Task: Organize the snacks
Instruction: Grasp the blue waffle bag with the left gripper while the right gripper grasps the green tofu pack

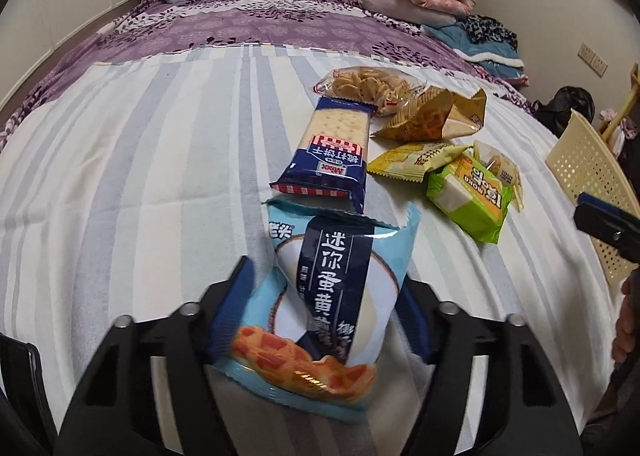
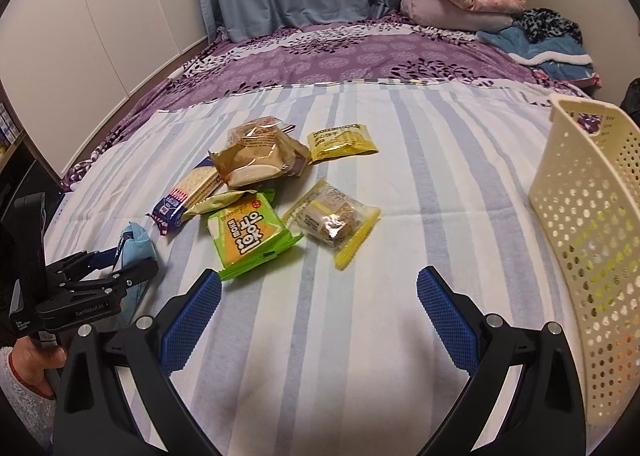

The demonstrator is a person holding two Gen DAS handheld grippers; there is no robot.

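Left tool (image 1: 326, 308): clamped on light-blue plastic snack packet (image 1: 332, 288). Right tool (image 2: 320, 296): wide open, empty, above striped bed (image 2: 360, 336).

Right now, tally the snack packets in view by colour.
Light blue packet: 1
Navy packet: 1
Green packet: 1
Yellow packets: 2
Brown packet: 1
Clear packets: 2
Total: 8

Bare striped bed cover (image 2: 420, 184) from 6 to 12 o'clock, snack cluster (image 2: 256, 192) blocking at 10 o'clock, perforated basket (image 2: 592, 240) walling 3 o'clock, left gripper (image 2: 116, 276) at 9 o'clock.
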